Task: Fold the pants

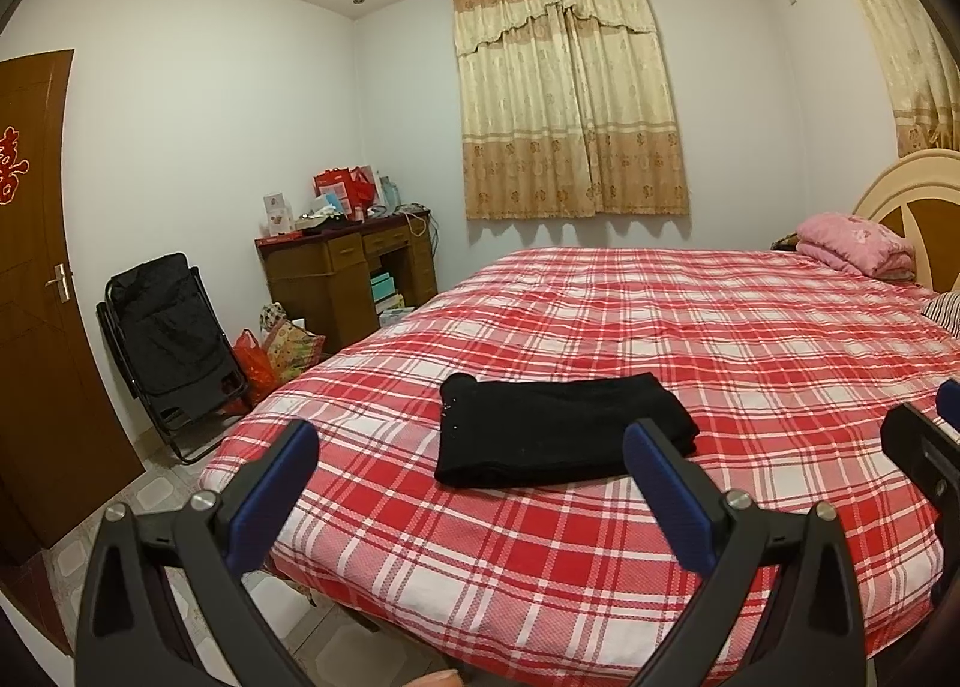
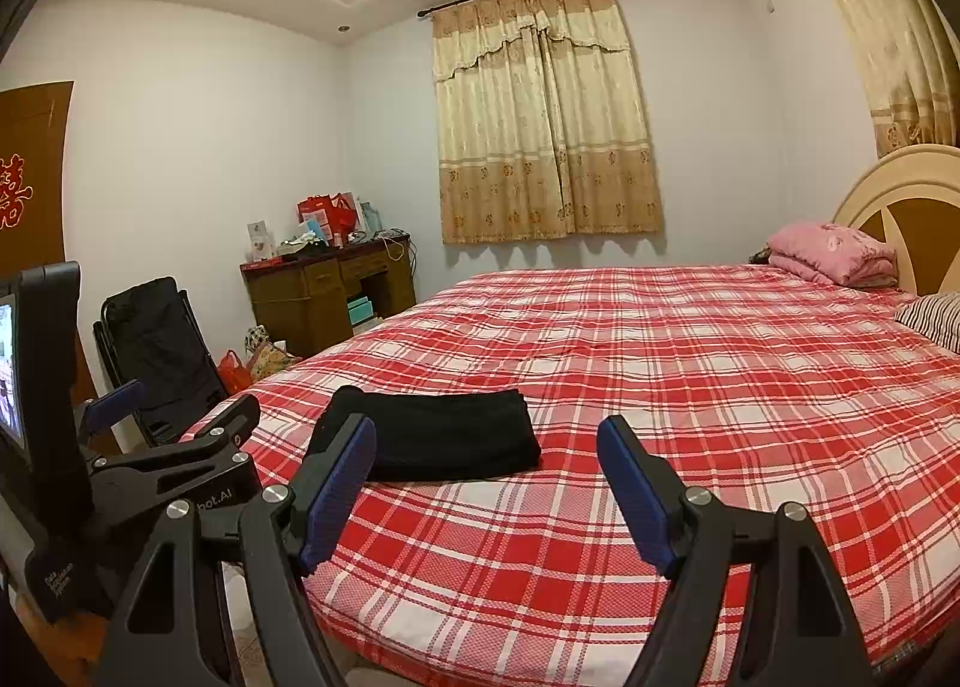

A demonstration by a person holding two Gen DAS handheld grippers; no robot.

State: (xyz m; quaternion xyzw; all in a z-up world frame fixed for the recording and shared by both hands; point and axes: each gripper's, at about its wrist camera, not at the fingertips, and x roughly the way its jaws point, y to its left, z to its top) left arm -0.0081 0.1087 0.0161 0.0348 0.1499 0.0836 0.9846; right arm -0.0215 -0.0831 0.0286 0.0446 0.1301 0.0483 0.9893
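The black fabric pants (image 1: 561, 432) lie folded into a compact rectangle near the foot of the bed with the red-and-white plaid cover (image 1: 750, 363). Left hand-held gripper (image 1: 474, 474) and right hand-held gripper (image 2: 486, 468) hover wide apart, empty, clear of the cloth, probably because folding looks finished.

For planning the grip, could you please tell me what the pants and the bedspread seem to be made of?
Pants: soft, matte black fabric, probably knit or cotton; it lies folded in limp, rounded layers, without sheen. Bedspread: woven-looking red-and-white plaid cloth, likely cotton, matte with slight wrinkles.
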